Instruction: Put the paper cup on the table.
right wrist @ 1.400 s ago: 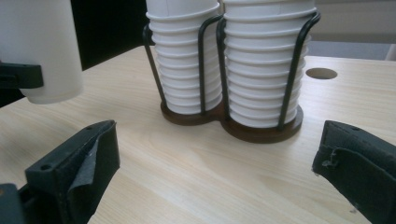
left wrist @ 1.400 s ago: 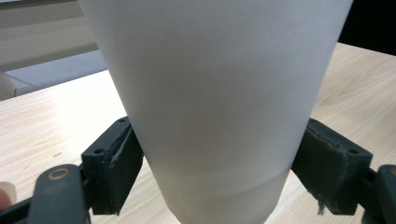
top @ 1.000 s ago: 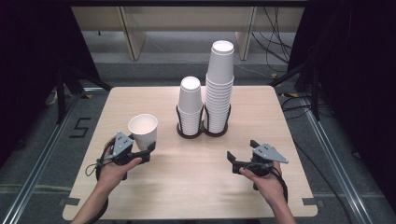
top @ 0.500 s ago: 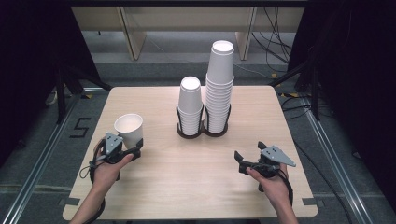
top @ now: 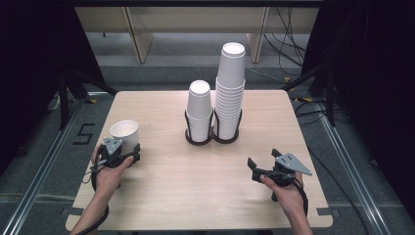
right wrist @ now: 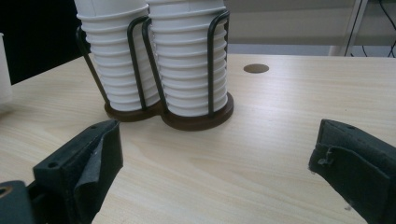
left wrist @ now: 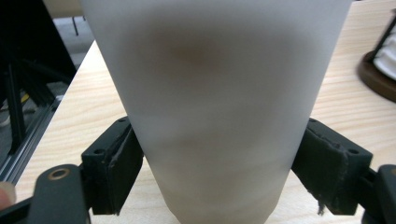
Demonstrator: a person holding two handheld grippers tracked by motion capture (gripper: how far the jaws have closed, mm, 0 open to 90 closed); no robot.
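Wooden table (top: 195, 196): white cup (top: 124, 133) clamped upright in left hand-held gripper (top: 121, 155).

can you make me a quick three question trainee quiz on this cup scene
1. True or false: the left tongs are shut on the single white paper cup.
2. Which stack in the dark wire double cup holder is taller: A, the left stack, or B, the right stack?
3. What lies between the open right tongs?

Key: 1 true. 2 B. 3 nothing, only bare light wooden table.
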